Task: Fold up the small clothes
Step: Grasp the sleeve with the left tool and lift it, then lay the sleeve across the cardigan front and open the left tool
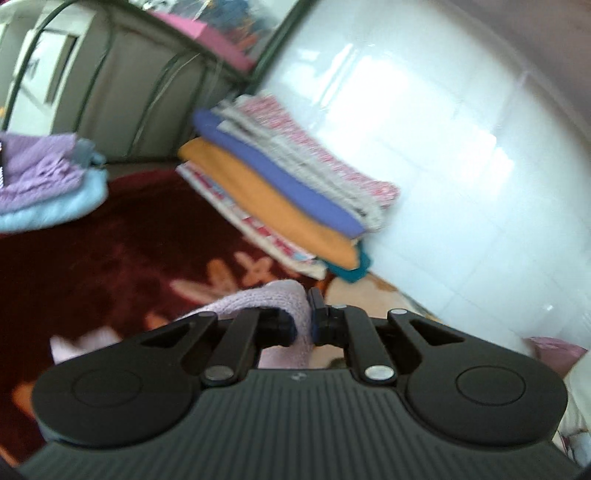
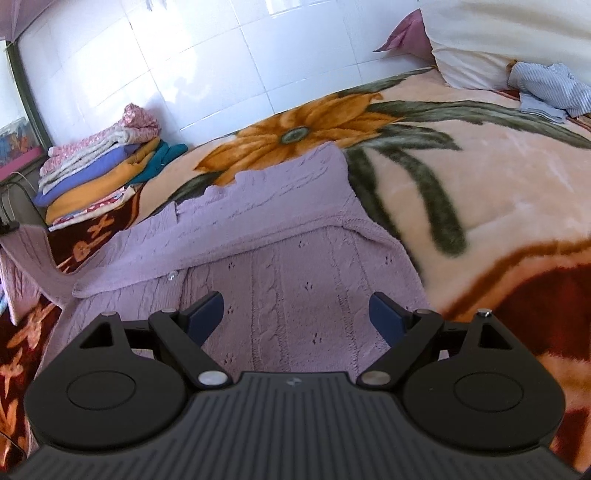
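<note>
A lilac cable-knit cardigan (image 2: 288,236) lies on the flowered blanket, partly folded, one sleeve laid across its body. My left gripper (image 1: 304,319) is shut on a lilac piece of this cardigan (image 1: 266,297) and holds it lifted above the dark red part of the blanket. In the right wrist view that lifted part shows at the far left (image 2: 26,254). My right gripper (image 2: 297,314) is open and empty, just above the cardigan's near end, a finger on each side of a cable rib.
A stack of folded clothes (image 1: 280,184) (image 2: 99,166) sits by the white tiled wall (image 1: 443,147). A purple and light-blue pile (image 1: 48,181) lies at the left. A striped blue garment (image 2: 546,90) and a cream pillow (image 2: 498,33) lie at the far right.
</note>
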Demonstrator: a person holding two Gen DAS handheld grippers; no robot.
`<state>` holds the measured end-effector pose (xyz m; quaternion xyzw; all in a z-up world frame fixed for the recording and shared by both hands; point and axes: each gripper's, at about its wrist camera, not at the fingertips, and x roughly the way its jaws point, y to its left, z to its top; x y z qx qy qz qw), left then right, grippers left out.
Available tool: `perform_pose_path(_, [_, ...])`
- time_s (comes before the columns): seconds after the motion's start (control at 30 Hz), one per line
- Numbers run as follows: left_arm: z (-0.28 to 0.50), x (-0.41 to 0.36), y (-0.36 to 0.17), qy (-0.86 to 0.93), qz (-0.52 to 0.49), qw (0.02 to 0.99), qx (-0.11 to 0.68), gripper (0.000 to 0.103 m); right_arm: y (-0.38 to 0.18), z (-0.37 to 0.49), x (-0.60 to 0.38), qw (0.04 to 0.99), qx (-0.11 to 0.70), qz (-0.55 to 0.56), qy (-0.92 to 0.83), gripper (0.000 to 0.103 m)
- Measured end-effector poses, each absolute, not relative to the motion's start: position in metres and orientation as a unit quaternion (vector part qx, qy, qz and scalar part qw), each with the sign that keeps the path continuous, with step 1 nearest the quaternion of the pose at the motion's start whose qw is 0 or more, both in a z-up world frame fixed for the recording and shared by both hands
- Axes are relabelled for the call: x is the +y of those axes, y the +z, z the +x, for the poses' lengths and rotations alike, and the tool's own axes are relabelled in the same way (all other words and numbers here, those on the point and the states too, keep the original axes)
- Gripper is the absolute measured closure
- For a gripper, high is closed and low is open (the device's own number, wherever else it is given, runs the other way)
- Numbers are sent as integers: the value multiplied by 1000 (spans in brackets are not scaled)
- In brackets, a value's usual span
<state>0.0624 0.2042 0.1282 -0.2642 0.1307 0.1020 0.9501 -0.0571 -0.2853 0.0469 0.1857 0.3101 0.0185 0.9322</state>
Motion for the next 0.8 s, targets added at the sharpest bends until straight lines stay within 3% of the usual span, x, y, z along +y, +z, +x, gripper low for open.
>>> perform_pose_path(0.43, [65, 115, 157, 23, -218, 967, 129, 93, 49, -61, -304, 933, 293, 208, 26, 13])
perform_pose_path(0.8, [88, 43, 114, -38, -190, 960, 202, 93, 48, -63, -320, 933, 279, 225, 22, 13])
